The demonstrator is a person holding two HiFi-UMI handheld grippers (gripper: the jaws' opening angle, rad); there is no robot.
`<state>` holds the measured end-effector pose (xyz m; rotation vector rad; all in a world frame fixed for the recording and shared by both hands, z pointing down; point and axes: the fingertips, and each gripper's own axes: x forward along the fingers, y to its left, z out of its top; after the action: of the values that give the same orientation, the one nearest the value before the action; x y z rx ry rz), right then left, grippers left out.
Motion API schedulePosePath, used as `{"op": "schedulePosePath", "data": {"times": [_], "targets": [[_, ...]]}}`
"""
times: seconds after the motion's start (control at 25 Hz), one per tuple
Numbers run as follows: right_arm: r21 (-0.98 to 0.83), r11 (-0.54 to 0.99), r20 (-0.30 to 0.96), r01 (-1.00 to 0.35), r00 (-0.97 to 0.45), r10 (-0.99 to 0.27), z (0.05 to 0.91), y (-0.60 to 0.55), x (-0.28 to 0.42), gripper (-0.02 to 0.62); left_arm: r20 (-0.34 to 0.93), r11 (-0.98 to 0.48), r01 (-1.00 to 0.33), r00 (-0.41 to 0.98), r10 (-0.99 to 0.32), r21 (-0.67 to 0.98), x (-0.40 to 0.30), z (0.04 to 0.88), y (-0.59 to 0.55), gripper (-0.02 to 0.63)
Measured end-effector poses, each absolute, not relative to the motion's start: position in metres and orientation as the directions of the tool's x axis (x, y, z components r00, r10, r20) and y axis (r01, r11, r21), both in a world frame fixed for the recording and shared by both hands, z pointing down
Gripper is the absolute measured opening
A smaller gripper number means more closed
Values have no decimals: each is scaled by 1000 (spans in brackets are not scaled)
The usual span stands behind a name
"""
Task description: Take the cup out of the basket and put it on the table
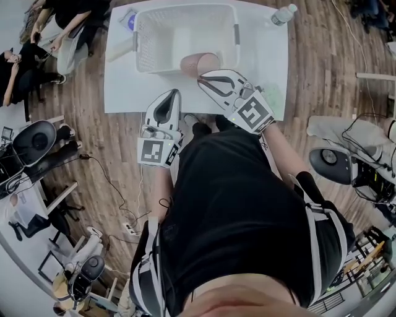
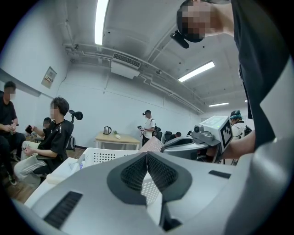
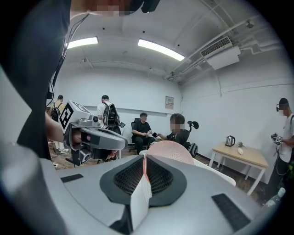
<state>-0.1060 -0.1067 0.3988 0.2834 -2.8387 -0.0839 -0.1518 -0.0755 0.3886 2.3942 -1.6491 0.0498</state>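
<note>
A white perforated basket [image 1: 154, 37] stands on the white table [image 1: 266, 56]. A pale pink cup [image 1: 199, 62] hangs tilted at the basket's near wall, with its wall pinched between the jaws of my right gripper [image 1: 202, 78]. In the right gripper view the cup [image 3: 171, 151] bulges just beyond the gripper [image 3: 145, 158], a strip of it between the pads. My left gripper [image 1: 175, 94] hovers over the table's front edge, left of the cup, jaws together and empty. Its own view shows the shut left gripper [image 2: 147, 157], the basket [image 2: 103, 156] and the cup [image 2: 154, 144] behind.
A water bottle [image 1: 283, 14] stands at the table's far right corner. Something with a blue lid [image 1: 131, 21] lies left of the basket. Seated people [image 1: 25, 62] and chairs [image 1: 34, 141] fill the left side. A cable [image 1: 117, 186] runs over the wooden floor.
</note>
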Motion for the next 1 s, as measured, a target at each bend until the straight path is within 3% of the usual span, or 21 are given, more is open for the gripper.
{"op": "schedulePosePath", "data": {"times": [0.72, 1.0], "targets": [[71, 992, 247, -107, -961, -122, 409, -113, -66, 35, 195, -198, -963, 233, -953, 185, -97, 400, -70, 22], [99, 982, 226, -164, -957, -182, 400, -106, -64, 35, 168, -242, -956, 269, -948, 164, -95, 392, -53, 21]]}}
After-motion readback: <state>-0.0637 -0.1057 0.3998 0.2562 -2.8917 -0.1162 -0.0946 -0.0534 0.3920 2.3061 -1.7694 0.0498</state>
